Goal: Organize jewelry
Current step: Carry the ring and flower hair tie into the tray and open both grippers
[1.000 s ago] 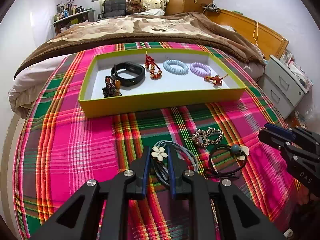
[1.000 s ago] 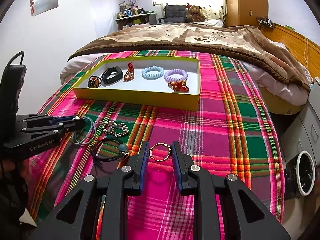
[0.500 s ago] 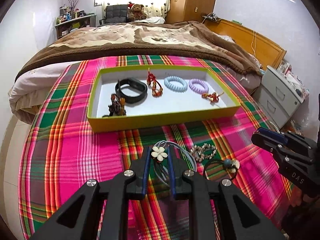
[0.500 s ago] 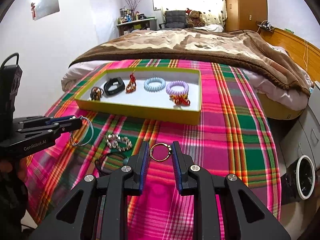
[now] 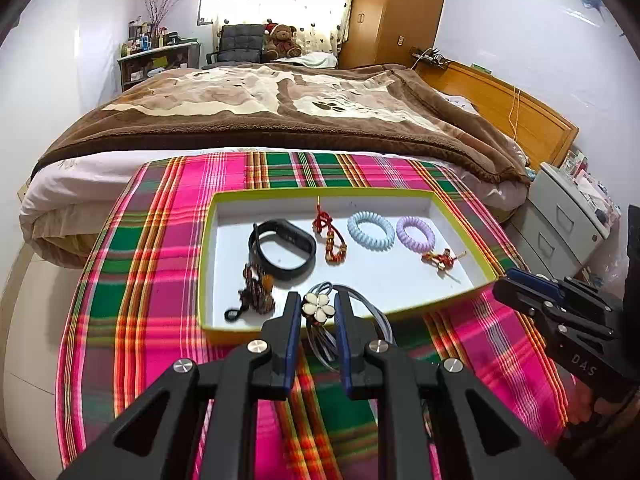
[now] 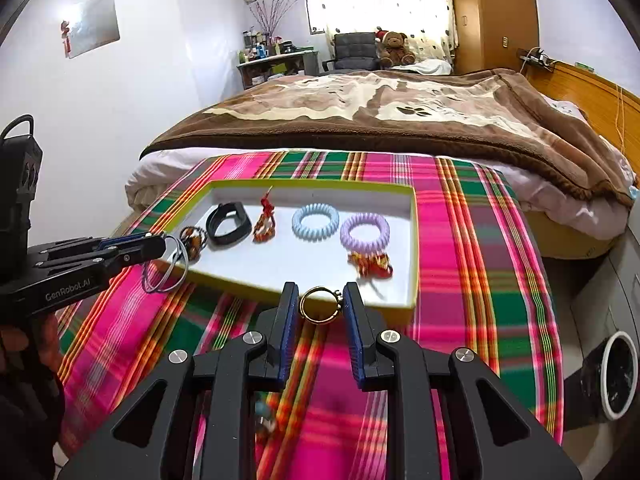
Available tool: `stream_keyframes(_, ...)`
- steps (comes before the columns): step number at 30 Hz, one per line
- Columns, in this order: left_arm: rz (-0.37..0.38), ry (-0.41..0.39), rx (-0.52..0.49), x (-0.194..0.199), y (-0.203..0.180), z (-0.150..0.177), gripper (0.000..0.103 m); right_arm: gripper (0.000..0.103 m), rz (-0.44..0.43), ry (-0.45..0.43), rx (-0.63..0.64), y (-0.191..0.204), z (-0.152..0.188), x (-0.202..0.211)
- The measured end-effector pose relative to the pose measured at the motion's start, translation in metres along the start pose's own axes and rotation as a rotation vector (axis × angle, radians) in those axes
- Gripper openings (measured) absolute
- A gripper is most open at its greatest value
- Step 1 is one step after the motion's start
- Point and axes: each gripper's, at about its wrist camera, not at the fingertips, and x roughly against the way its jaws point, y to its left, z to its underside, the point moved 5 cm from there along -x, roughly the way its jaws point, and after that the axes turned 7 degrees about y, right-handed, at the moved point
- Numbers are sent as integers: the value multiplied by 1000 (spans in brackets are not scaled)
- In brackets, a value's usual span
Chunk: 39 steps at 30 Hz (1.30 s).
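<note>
My left gripper (image 5: 317, 306) is shut on a grey hair tie with a white flower (image 5: 316, 307), whose loops hang below the fingers at the near rim of the yellow-green tray (image 5: 460, 216). In the right wrist view the same left gripper (image 6: 162, 245) comes in from the left with the grey loops (image 6: 164, 266) dangling at the tray's near left corner. The right gripper (image 6: 320, 304) is shut on a gold ring (image 6: 319, 305), held just before the tray's near wall (image 6: 415, 240). Inside lie a black band (image 5: 282, 249), a blue coil tie (image 5: 371, 231) and a purple coil tie (image 5: 415, 234).
The tray sits on a pink and green plaid cloth (image 5: 160, 264) over a bed, with a brown blanket (image 5: 280, 112) behind. It also holds a red knotted charm (image 5: 330, 236), a brown bead bracelet (image 5: 256, 290) and a small red charm (image 5: 440, 259). Grey drawers (image 5: 568, 224) stand on the right.
Both grippers have risen and moved forward toward the tray, each carrying its piece. The loose jewellery left on the cloth has dropped out of sight below them.
</note>
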Motion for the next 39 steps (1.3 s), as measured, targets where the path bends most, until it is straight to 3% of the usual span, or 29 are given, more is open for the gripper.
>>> stream_keyframes(13, 18, 49, 14, -42, 0, -19, 18, 23, -15, 68, 26, -1, -31, -53)
stream_keyframes(39, -4, 132, 31, -76, 4, -12, 18, 23, -2, 174, 78, 8, -29, -99)
